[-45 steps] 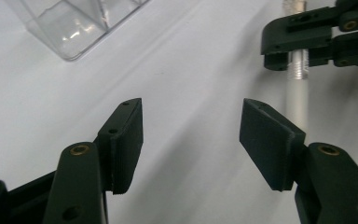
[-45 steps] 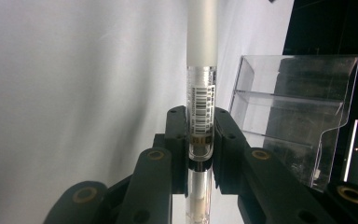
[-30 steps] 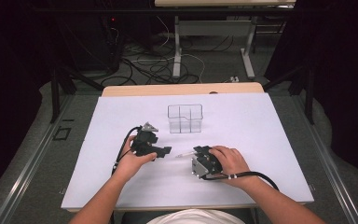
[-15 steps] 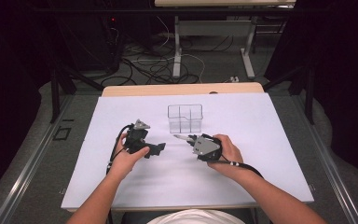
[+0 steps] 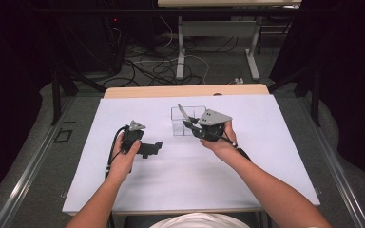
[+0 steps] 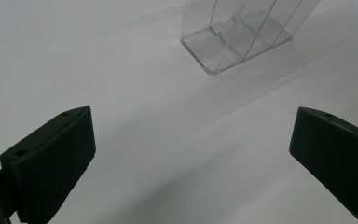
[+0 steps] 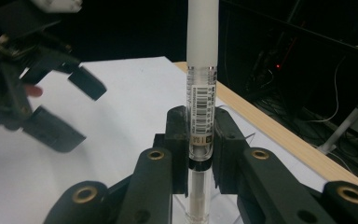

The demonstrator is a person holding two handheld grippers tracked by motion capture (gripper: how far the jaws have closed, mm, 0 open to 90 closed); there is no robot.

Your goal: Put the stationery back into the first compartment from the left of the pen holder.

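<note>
Right claw (image 5: 188,121) clamps an upright pen (image 7: 200,79) just above the organizer (image 5: 177,128); left claw (image 5: 155,147) gapes, idle.

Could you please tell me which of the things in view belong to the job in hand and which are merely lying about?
Likely in the job:
- pen, clamped in the right hand-held gripper
- clear divided organiser on the white table
- left hand-held gripper, open and holding nothing

Just lying about:
- cables on the floor beyond the table
- second table's legs behind
</note>
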